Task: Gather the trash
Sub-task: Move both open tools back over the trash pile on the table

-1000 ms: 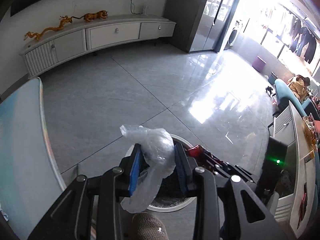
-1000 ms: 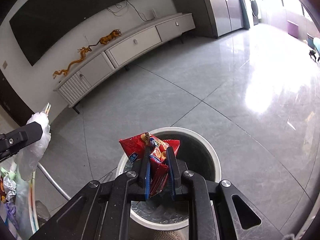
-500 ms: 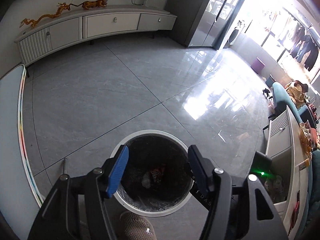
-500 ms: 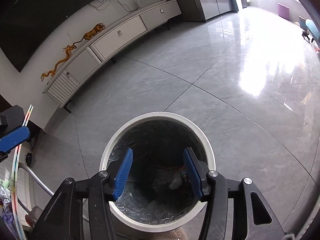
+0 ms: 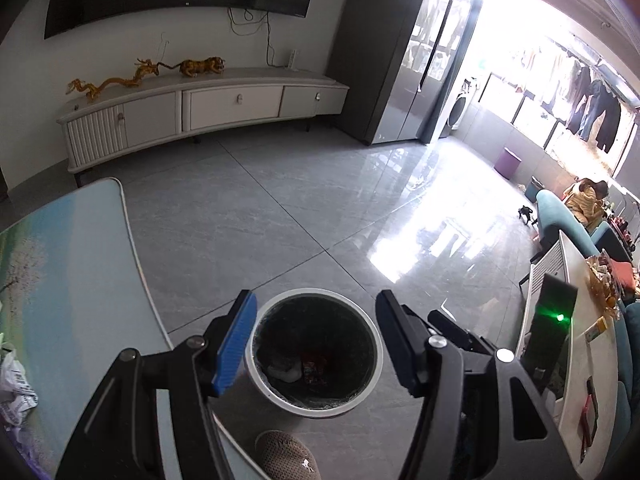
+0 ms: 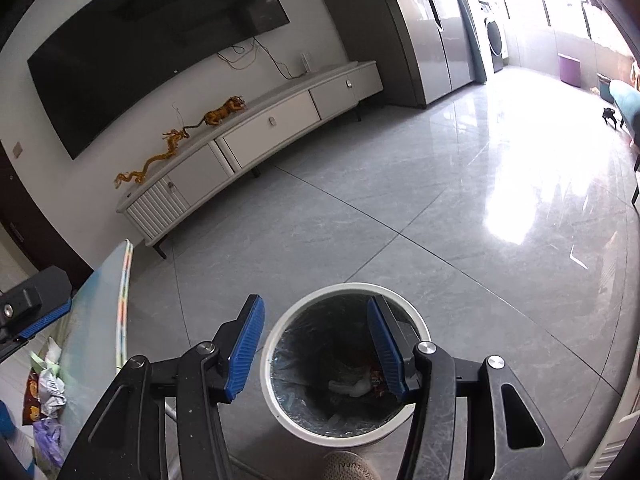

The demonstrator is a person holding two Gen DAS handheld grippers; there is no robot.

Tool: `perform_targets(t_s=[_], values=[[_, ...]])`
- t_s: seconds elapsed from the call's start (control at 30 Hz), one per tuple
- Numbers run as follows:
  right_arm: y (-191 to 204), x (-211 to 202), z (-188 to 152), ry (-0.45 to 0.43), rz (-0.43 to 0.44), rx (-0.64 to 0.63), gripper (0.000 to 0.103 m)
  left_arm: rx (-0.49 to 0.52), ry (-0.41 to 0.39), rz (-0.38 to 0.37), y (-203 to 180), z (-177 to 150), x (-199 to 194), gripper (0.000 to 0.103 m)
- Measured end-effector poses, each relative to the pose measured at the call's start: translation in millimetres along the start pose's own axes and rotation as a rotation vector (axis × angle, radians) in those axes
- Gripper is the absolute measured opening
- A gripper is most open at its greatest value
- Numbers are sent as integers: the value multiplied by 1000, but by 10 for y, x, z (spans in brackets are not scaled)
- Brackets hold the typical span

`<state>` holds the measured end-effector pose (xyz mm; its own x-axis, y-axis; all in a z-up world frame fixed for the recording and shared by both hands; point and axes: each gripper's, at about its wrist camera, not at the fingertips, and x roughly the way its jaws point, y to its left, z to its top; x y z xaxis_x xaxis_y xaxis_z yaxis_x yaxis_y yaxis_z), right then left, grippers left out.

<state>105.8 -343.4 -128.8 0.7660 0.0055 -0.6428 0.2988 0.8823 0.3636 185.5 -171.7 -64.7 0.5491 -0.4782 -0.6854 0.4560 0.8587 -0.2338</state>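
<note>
Above the bin (image 5: 316,354), both the left gripper (image 5: 316,344) and right gripper (image 6: 316,346) hang spread wide and empty, with the trash (image 6: 352,386) lying at its bottom. Bare floor (image 5: 280,216) stretches beyond its rim, and the table (image 5: 80,264) edge runs close on the left.

Legible text: none confirmed; lettering on the slipper (image 6: 352,467) at the bottom edge of the right wrist view is too small and inverted to read; print on the crumpled wrappers (image 6: 50,388) on the table (image 6: 96,320) is illegible.
</note>
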Motion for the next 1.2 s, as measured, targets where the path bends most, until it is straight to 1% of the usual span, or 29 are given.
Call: perform_targets(t_s=[0.2, 0.37, 0.5, 0.77, 0.8, 0.93, 1.03, 1.1, 1.2], values=[[437, -426, 84, -74, 63, -64, 51, -25, -88, 40, 286, -101, -665, 60], [857, -700, 84, -114, 119, -134, 52, -51, -151, 91, 633, -228, -1169, 60], [1185, -818, 37, -122, 159, -189, 53, -86, -180, 141, 977, -385, -1483, 60], [1812, -896, -115, -112, 225, -317, 54, -203, -218, 234, 1793, -772, -1977, 60], [1824, -926, -161, -110, 233, -330, 54, -216, -222, 247, 1895, -817, -2039, 60], [2074, -928, -284, -89, 271, -383, 55, -266, -232, 292, 2218, -955, -2239, 60], [2279, -848, -413, -40, 326, -427, 56, -291, -226, 322, 2466, -1029, -2332, 60], [2392, -771, -546, 6, 369, -444, 56, -308, -211, 320, 2553, -1065, -2341, 60], [2540, -621, -753, 86, 425, -479, 56, -330, -176, 296, 2641, -1105, -2270, 60]])
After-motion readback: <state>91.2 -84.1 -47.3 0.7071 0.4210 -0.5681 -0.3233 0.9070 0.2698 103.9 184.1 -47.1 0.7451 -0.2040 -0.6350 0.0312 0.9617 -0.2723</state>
